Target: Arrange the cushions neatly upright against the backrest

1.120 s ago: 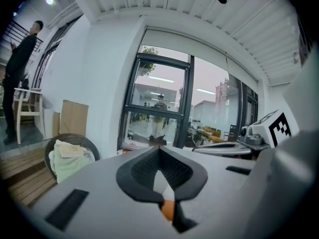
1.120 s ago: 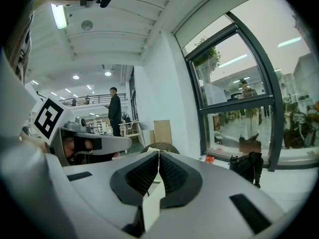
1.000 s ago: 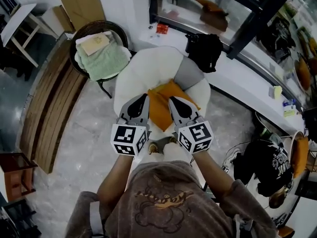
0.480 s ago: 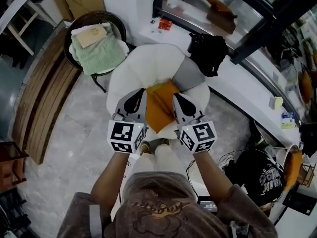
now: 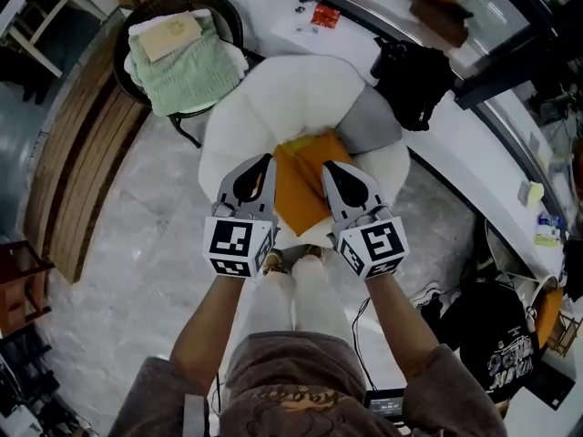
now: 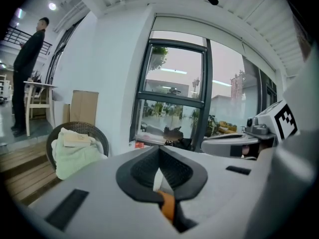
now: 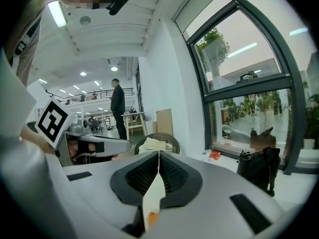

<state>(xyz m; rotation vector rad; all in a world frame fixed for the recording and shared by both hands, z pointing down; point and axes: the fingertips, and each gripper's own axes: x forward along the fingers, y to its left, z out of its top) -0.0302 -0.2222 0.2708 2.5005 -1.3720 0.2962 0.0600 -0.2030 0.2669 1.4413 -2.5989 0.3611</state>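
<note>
An orange cushion lies on the seat of a round white armchair. A grey cushion leans at the seat's back right. My left gripper is along the orange cushion's left edge and my right gripper along its right edge. Whether they touch it I cannot tell. In the left gripper view the left gripper's jaws meet, with a sliver of orange in the gap below the pads. In the right gripper view the right gripper's jaws also meet, and white chair shows through the slit.
A wicker chair holding a green towel stands to the armchair's left. A black bag sits on the white window ledge behind. Wooden planks lie on the floor at far left. A person stands far off.
Both grippers have sunk together towards the armchair's seat, still on either side of the orange cushion. Their jaws stayed shut.
</note>
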